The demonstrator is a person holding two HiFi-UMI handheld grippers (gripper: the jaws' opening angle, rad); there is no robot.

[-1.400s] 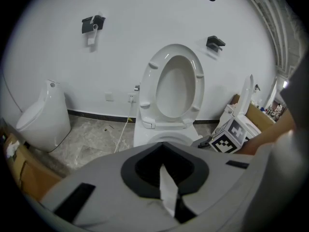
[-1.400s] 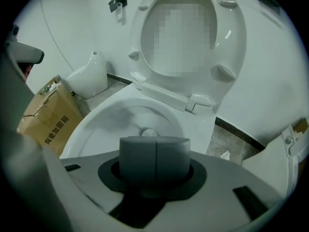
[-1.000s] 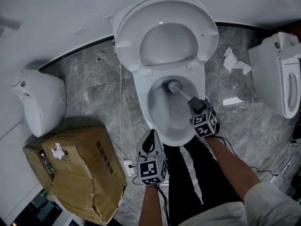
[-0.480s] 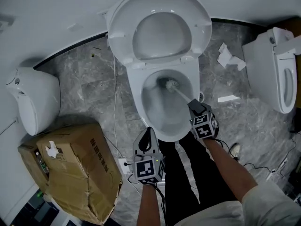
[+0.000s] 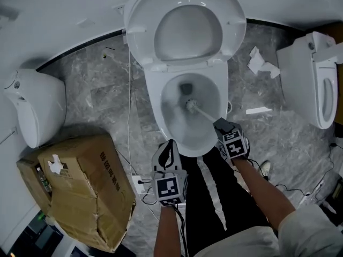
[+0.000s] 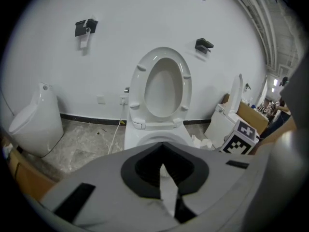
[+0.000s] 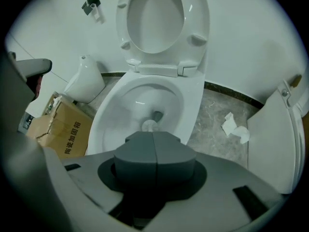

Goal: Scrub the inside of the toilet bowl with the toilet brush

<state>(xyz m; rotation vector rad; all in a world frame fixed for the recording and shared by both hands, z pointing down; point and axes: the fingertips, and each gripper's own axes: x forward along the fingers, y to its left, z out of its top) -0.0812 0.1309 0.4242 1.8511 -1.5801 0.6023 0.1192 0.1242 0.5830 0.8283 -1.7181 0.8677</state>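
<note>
The white toilet point(image 5: 155, 103) stands with seat and lid up. The toilet brush head point(image 5: 191, 105) rests inside the bowl, just on the near side of the dark drain point(image 5: 186, 88). Its thin handle slants down-right into my right gripper point(image 5: 218, 123), which is shut on it at the bowl's near right rim. In the right gripper view the jaws point(image 7: 153, 139) meet along a seam, and the brush head point(image 7: 150, 125) shows just beyond them. My left gripper point(image 5: 171, 143) hovers at the bowl's near edge, tips together and holding nothing; its own view point(image 6: 161, 164) faces the raised seat.
A battered cardboard box point(image 5: 75, 186) sits on the floor at the left, with a white fixture point(image 5: 32, 108) behind it. A second toilet point(image 5: 308, 79) stands at the right, with crumpled paper point(image 5: 260, 63) on the marble floor. A cable point(image 5: 129, 116) runs to a socket strip point(image 5: 140, 183).
The brush head has drawn back from the drain toward the near middle of the bowl, and the right gripper moved with it. The left gripper stayed put.
</note>
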